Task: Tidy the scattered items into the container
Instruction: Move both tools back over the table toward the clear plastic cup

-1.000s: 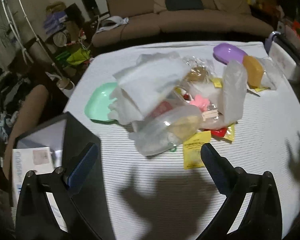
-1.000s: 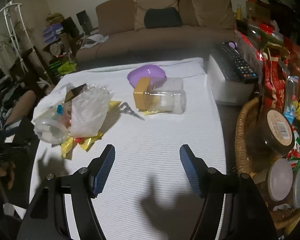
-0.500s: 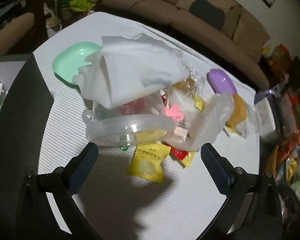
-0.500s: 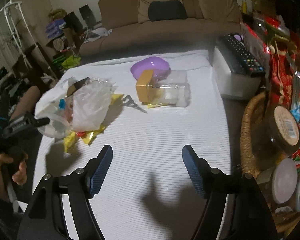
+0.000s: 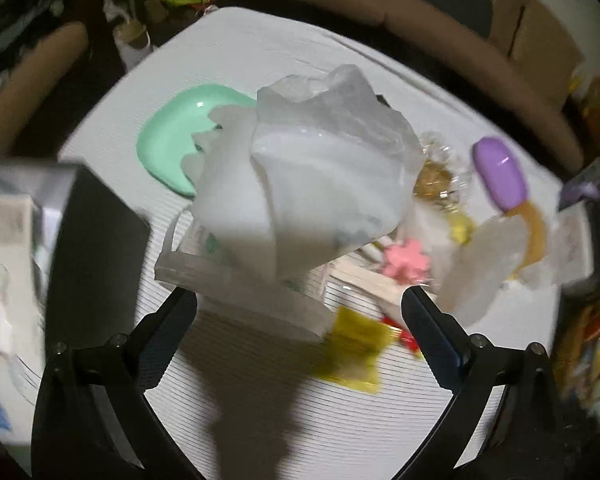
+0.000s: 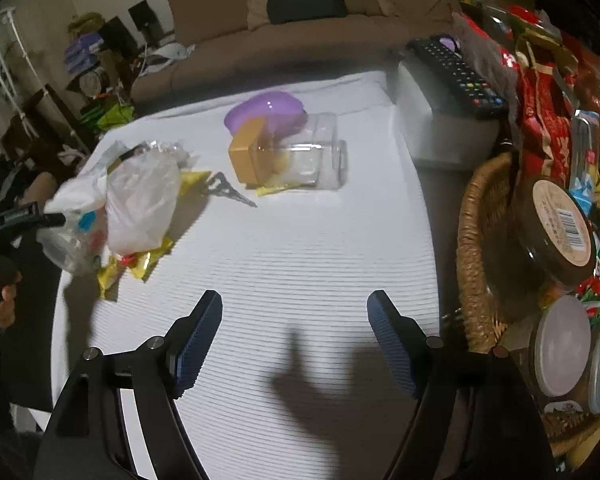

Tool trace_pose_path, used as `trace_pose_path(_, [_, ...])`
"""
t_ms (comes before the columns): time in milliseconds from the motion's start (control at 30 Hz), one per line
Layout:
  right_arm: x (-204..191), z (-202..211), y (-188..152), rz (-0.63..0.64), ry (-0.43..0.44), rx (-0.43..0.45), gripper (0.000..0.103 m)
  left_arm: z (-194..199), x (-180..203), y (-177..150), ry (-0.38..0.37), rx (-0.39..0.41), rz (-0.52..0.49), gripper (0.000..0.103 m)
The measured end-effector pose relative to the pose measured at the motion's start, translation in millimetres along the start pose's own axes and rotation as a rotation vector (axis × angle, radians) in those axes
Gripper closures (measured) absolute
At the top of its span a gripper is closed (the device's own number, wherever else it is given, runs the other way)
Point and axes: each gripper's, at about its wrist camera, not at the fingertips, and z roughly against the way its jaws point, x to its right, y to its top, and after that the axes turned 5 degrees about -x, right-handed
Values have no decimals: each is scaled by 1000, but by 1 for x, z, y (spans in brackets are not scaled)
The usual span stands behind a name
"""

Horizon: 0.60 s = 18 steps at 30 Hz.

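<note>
Left gripper [image 5: 300,304]: black two-finger tool, jaws spread wide and holding nothing; it hangs over the near edge of the clutter pile, and the clear plastic tub lies between and just beyond its fingertips.
Right gripper [image 6: 294,320]: blue ribbed pads, jaws opening, only bare cloth between them; it hovers over the near right part of the table.
Table [image 6: 300,260]: covered in white ribbed cloth.
Clear plastic tub [image 5: 240,296]: on its side at the near left of the pile, blurred in the left wrist view.
White crumpled plastic bag [image 5: 324,168]: heaped on top of the tub.
Mint green plastic dish [image 5: 168,136]: far left of the pile, partly under the bag.
Yellow snack sachets [image 5: 356,348]: flat on the cloth, just right of the tub.
Pink flower-shaped piece [image 5: 406,264]: in the pile, right of the bag.
Purple oval plastic bowl [image 6: 266,114]: far side of the table.
Clear square jar with tan lid [image 6: 288,160]: lying on its side, touching the purple bowl's near edge.
Woven wicker basket [image 6: 472,248]: off the table's right edge, filled with jars and packets.
</note>
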Motion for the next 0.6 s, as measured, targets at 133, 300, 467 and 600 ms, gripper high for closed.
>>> trace_pose_path(133, [-8, -8, -1, 30, -18, -18, 25, -10, 4, 4, 119, 10, -98, 1])
trace_pose_path(300, [-15, -10, -2, 63, -29, -26, 25, -30, -5, -1, 74, -41, -78, 33])
trace_pose_path(467, [-14, -9, -3, 66, -40, -28, 25, -26, 0, -14, 54, -89, -129, 83])
trace_pose_path(600, [-8, -6, -3, 31, -28, -26, 25, 12, 14, -46, -5, -52, -212, 103])
